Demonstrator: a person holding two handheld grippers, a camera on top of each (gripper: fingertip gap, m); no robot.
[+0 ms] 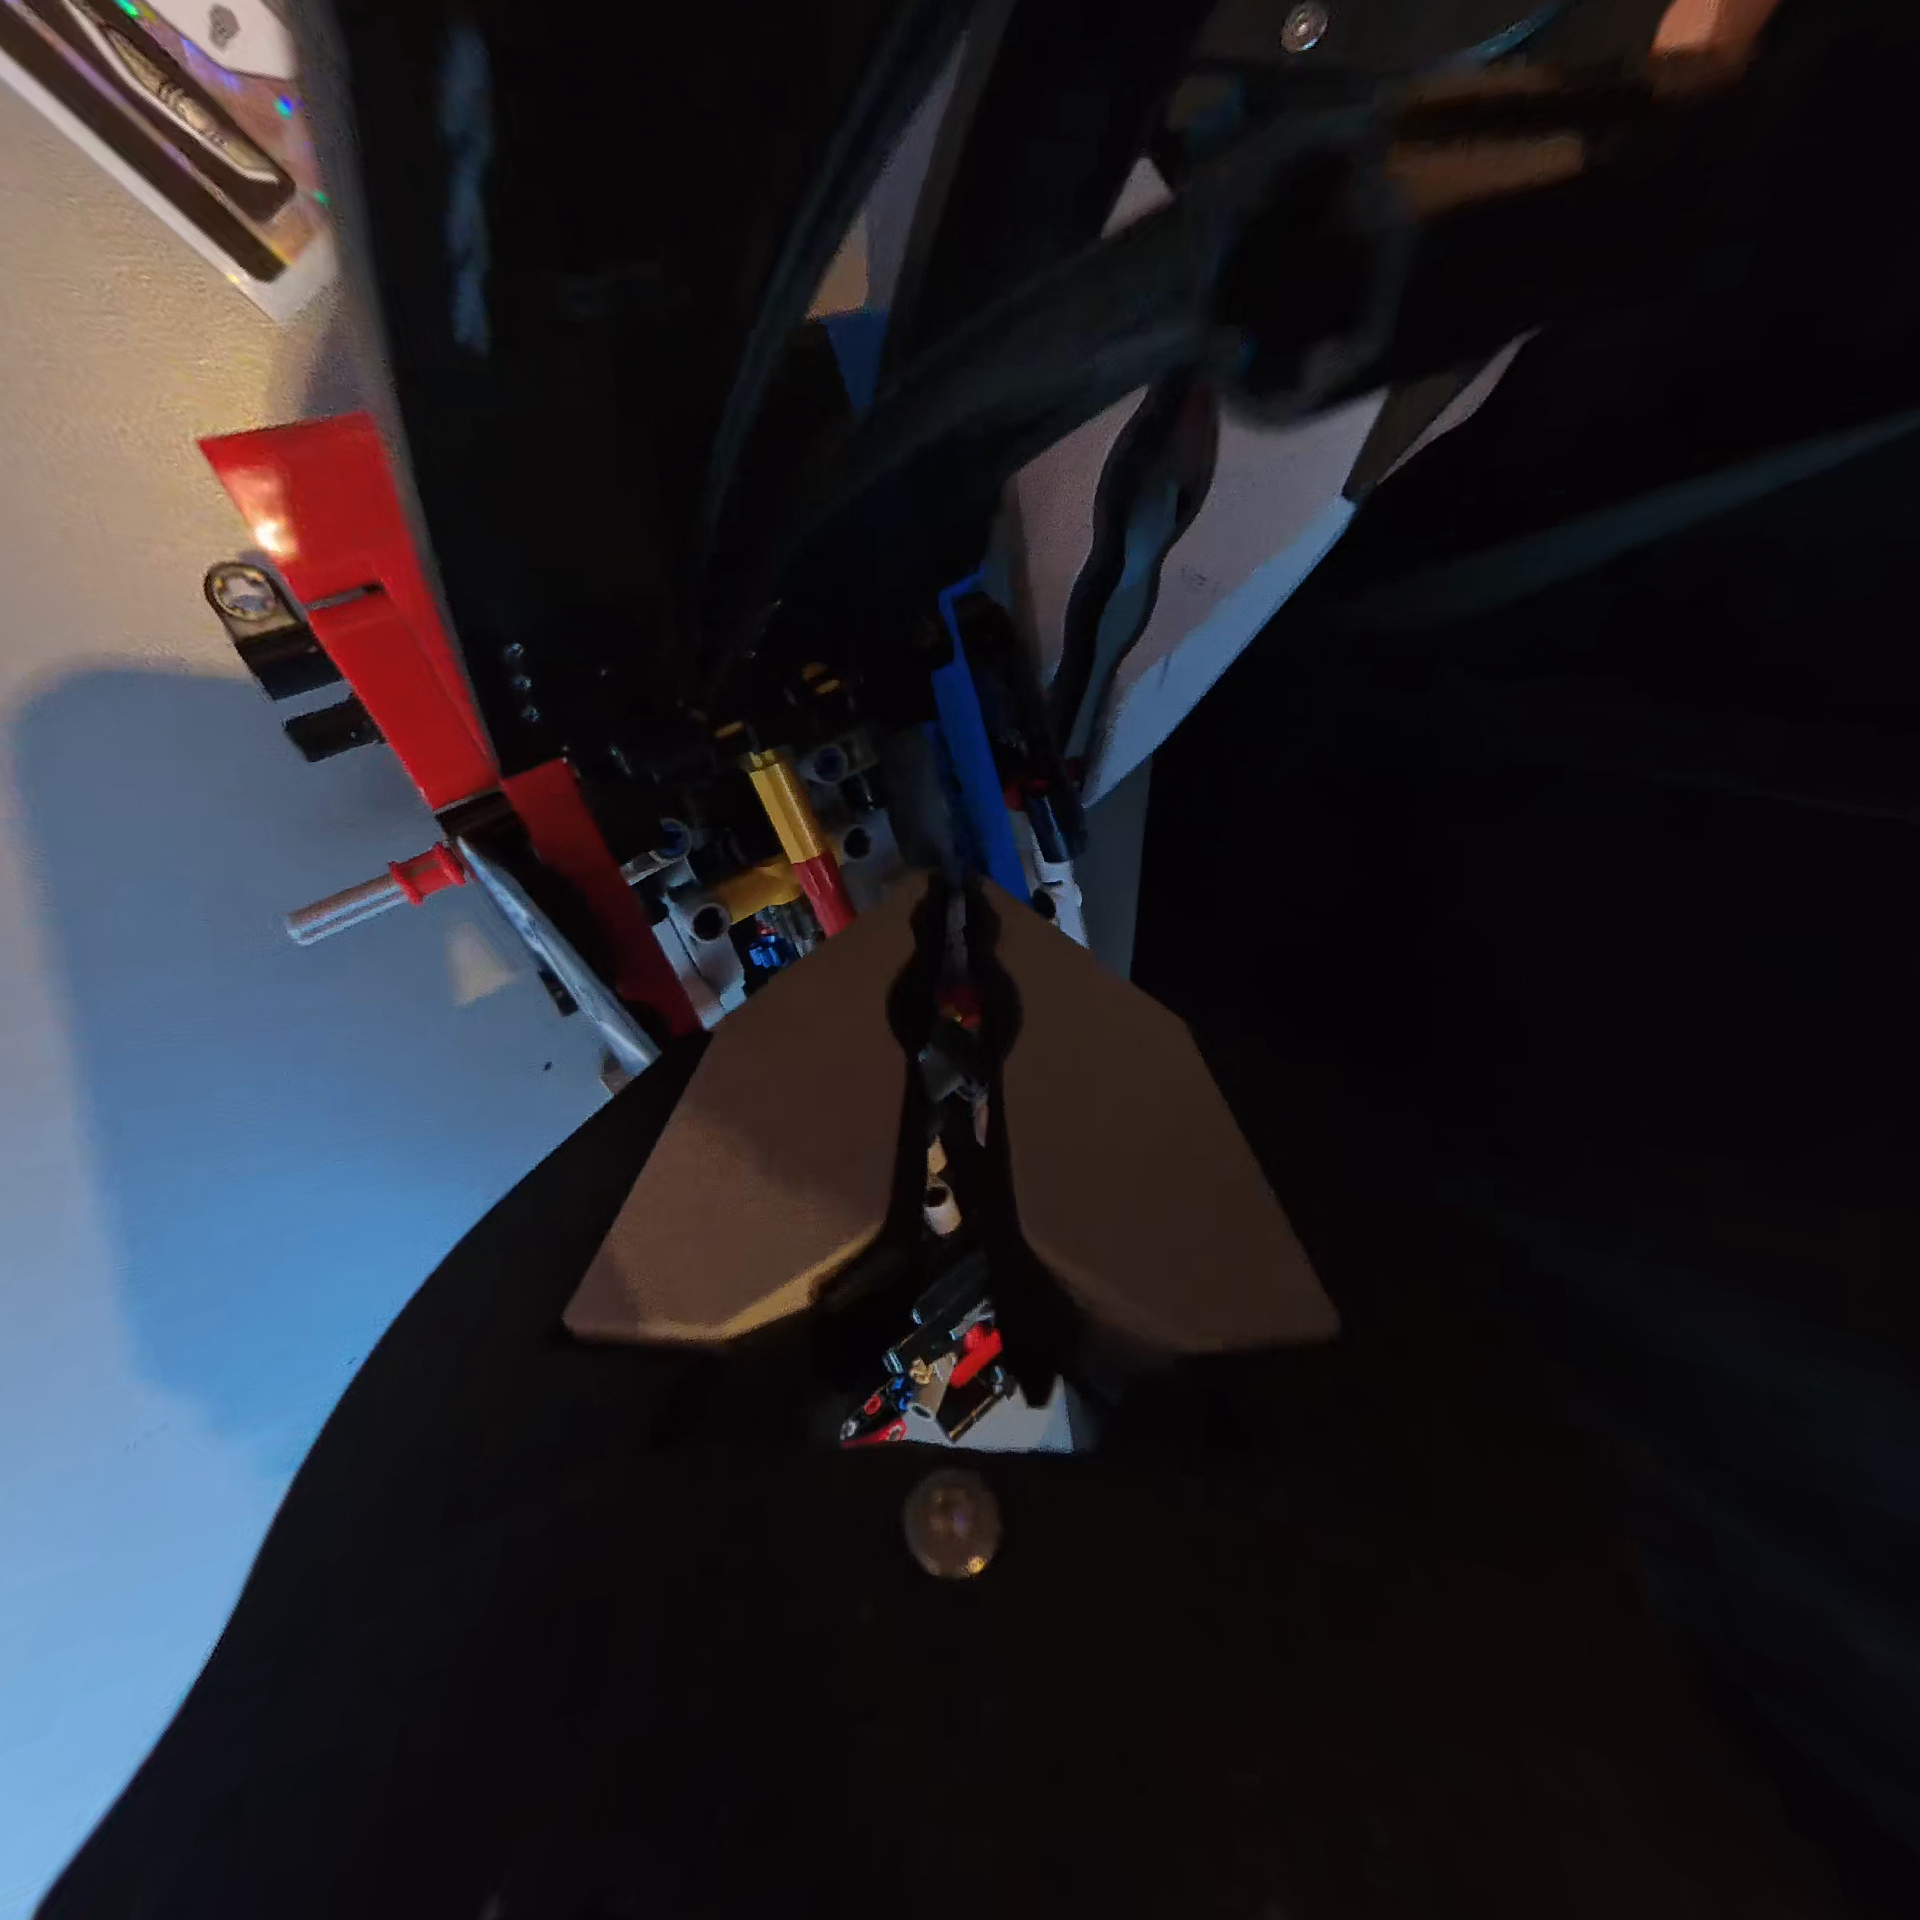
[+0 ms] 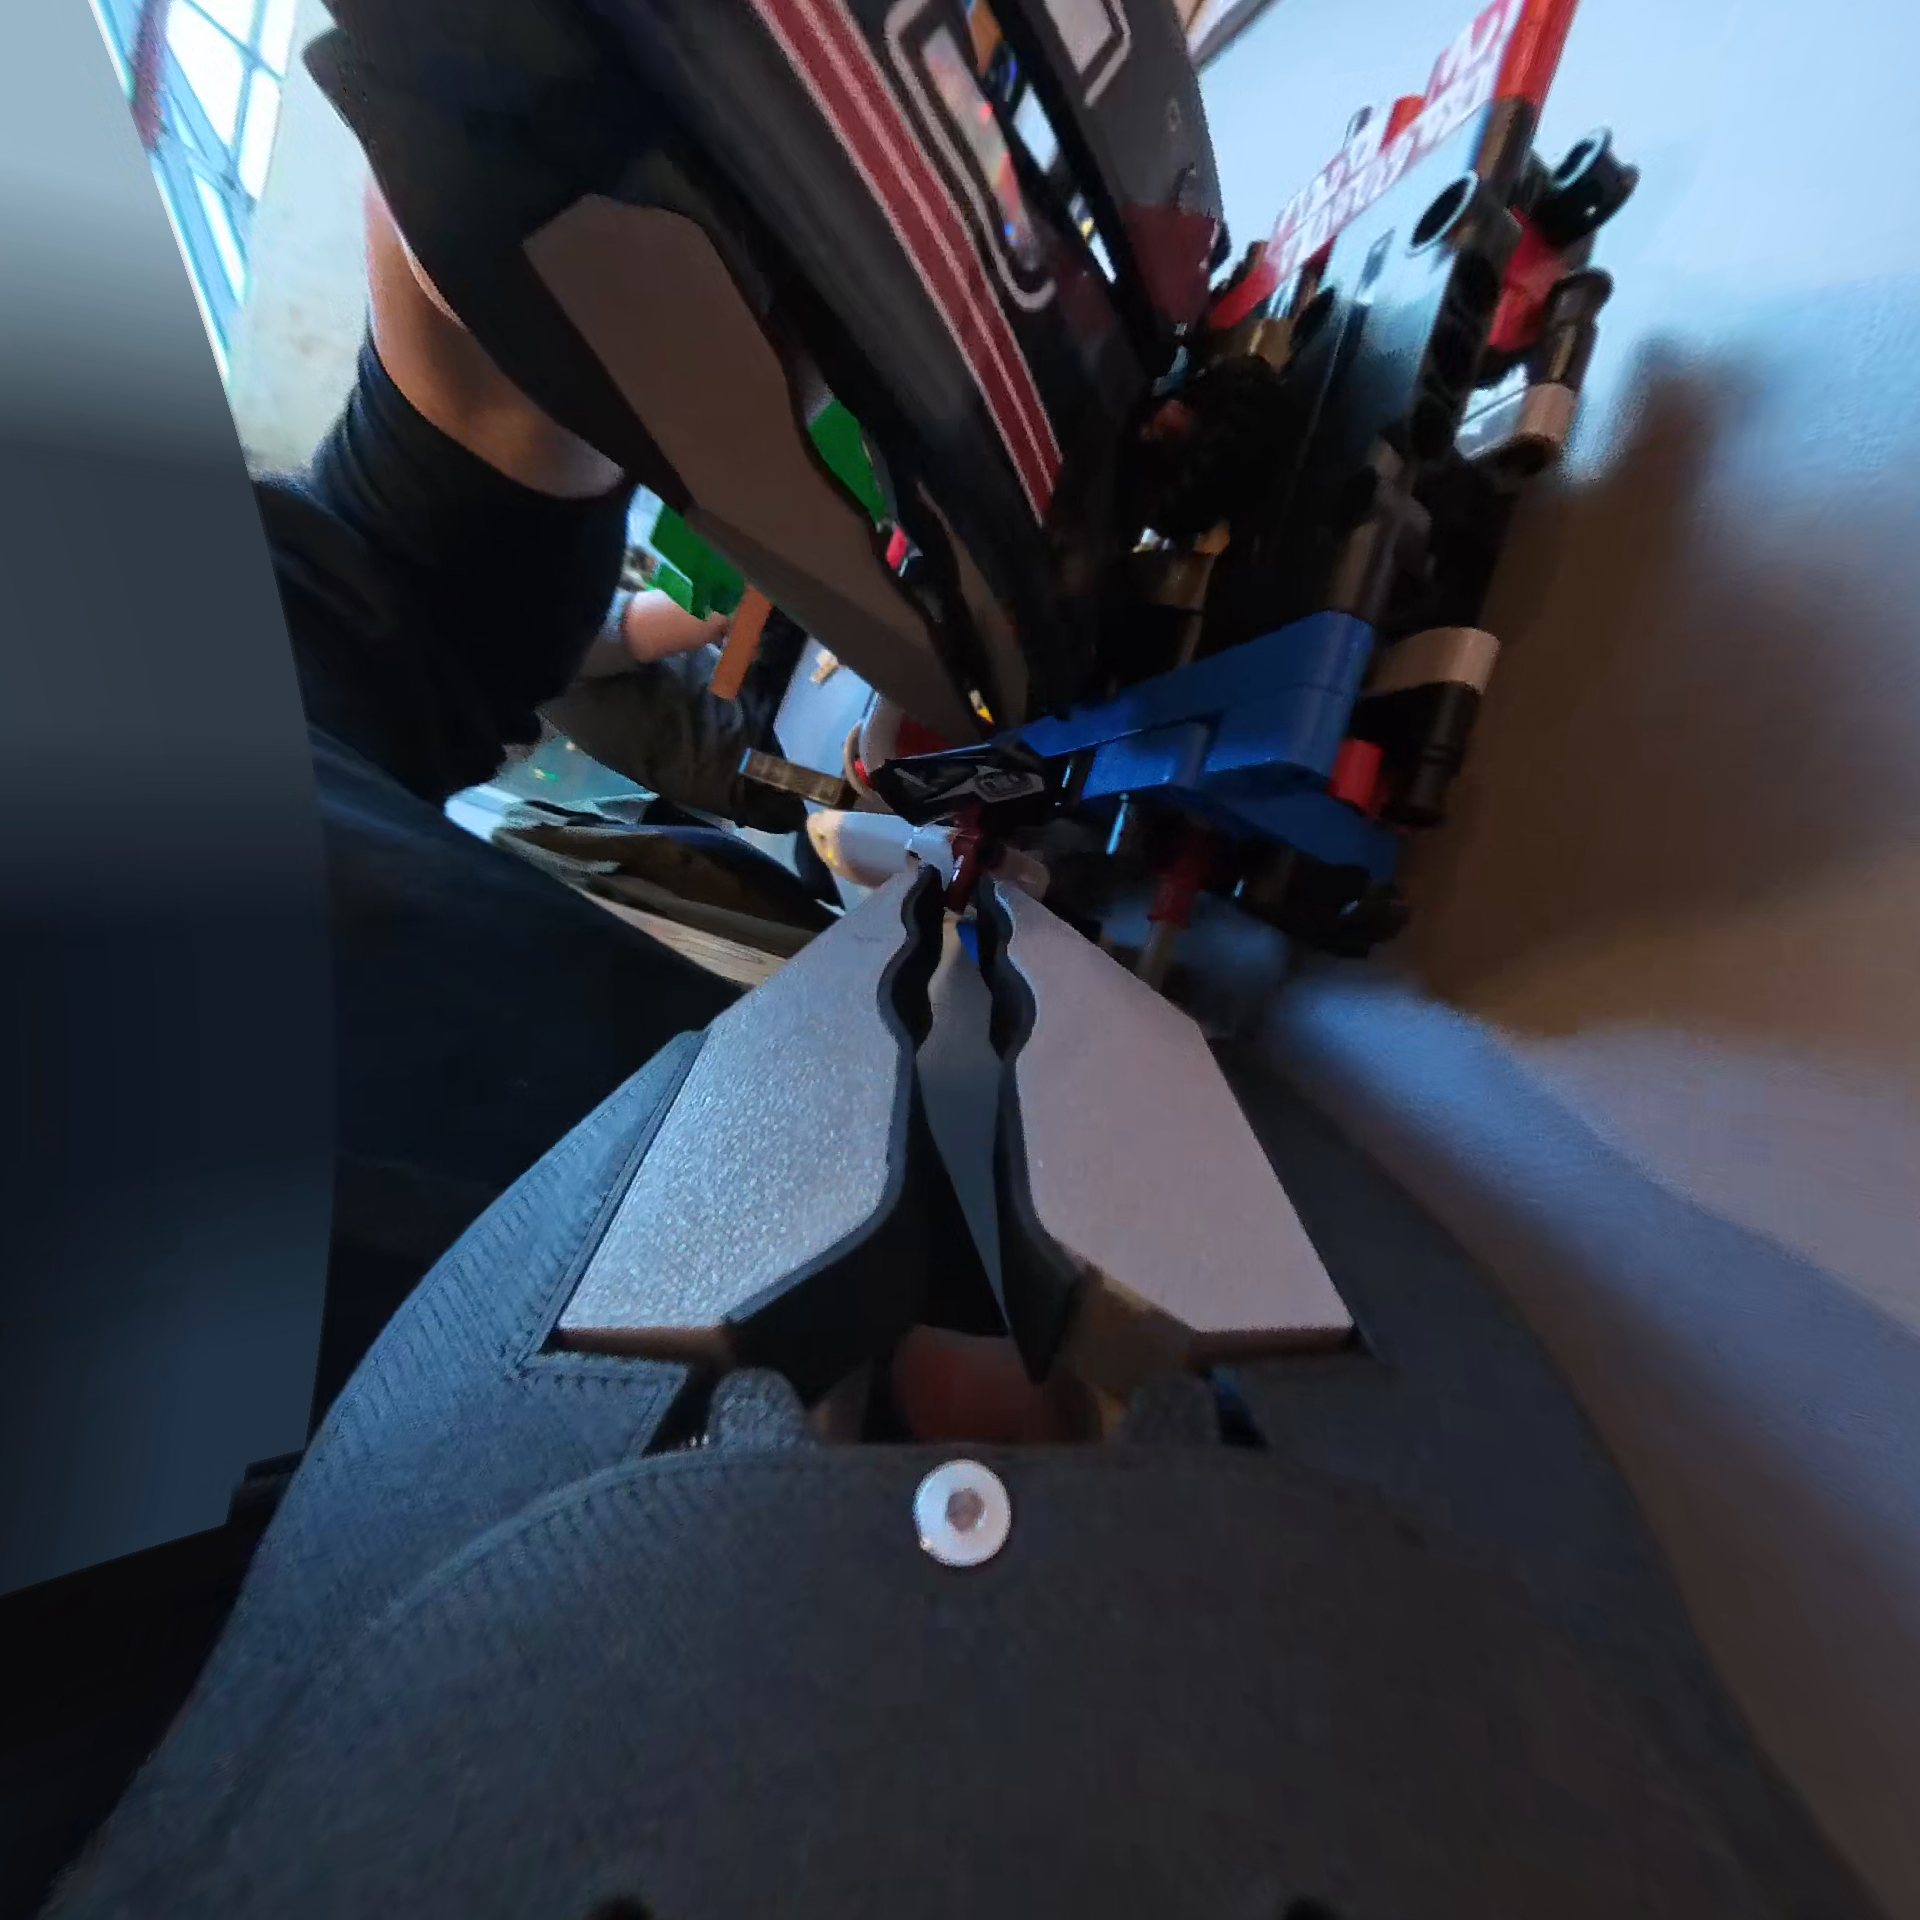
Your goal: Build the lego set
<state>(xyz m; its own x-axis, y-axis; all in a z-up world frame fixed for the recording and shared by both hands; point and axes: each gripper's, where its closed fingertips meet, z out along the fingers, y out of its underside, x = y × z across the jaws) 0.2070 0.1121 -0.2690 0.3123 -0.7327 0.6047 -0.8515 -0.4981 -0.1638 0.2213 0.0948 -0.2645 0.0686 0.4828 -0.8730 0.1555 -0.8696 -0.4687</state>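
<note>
Right gripper (image 2: 961, 899): two flat grey finger plates (image 2: 769, 1164) with wavy black inner edges are mounted on a black, ribbed printed body. One silver screw (image 2: 961, 1512) is seated at the centre of the body. Left gripper (image 1: 951, 904): the same build is seen in dim light, with a matching screw (image 1: 951, 1522). A black short sleeve (image 2: 447, 561) is worn by the person.

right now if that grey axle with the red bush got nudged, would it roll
The grey axle looks round and slim, so it would probably roll on the smooth white table. Its red bush seems wider, likely curving the roll. It sticks out from the lego model, perhaps attached.
</note>
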